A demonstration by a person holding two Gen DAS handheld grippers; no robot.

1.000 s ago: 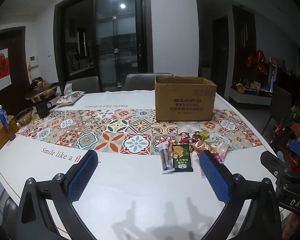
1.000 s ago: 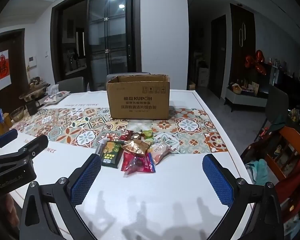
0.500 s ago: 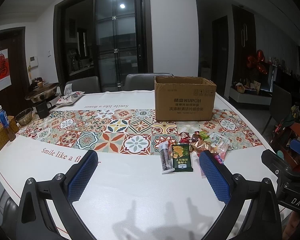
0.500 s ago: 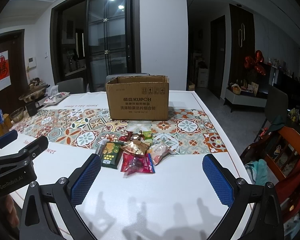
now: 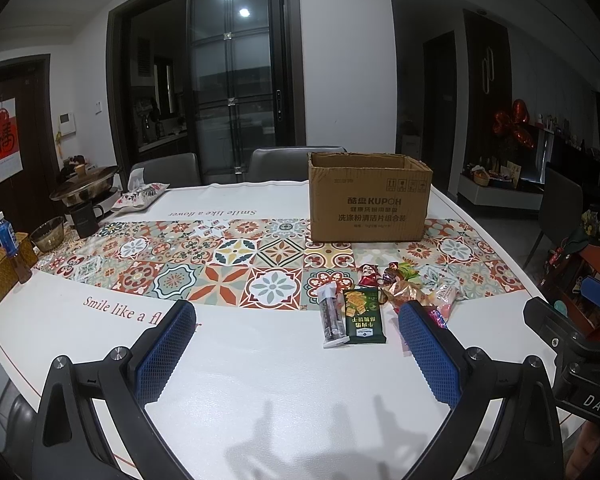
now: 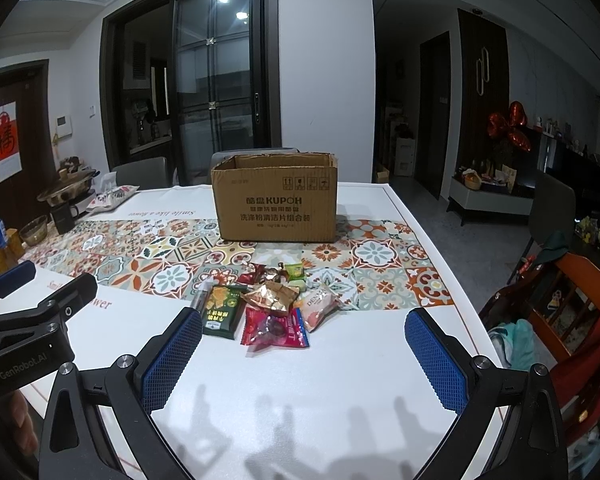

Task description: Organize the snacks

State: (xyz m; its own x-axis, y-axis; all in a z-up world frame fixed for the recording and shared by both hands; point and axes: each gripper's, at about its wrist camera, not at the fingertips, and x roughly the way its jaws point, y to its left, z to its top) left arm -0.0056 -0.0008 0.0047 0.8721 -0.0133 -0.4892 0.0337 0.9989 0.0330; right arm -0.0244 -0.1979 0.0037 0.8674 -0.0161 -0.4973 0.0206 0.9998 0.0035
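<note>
L gripper (image 5: 296, 344) hovers low over the bare white table (image 5: 260, 380), fingers spread wide, nothing between them. From its cam the snacks (image 5: 384, 300) sit at approx 1 o'clock, just past the R pad (image 5: 428, 352), so it's offset to the side, prob. leaving the pile free for the other tool.

Pile itself, L to R: clear stick pack (image 5: 331, 314), green pack (image 5: 362, 314) touching it, gold wrapper (image 6: 271, 297) on top mid-pile, red pack (image 6: 275, 327) nearest the grippers, pink pack (image 6: 319, 306) at the R edge. Small candies (image 6: 274, 273) lie behind, toward the box; can't tell how many, too small. All loose on the table, none in the box yet, so task looks unstarted.

Box (image 6: 275, 199) stands upright at 12 o'clock beyond the pile, top flaps open — likely the drop spot, set close behind the snacks for a short carry.

R gripper (image 6: 303, 354) also gapes fully, empty, and points almost straight at the pile: red pack lies at 12 o'clock, between its pads' line of reach. I'd judge it's lined up for a first pick.
</note>
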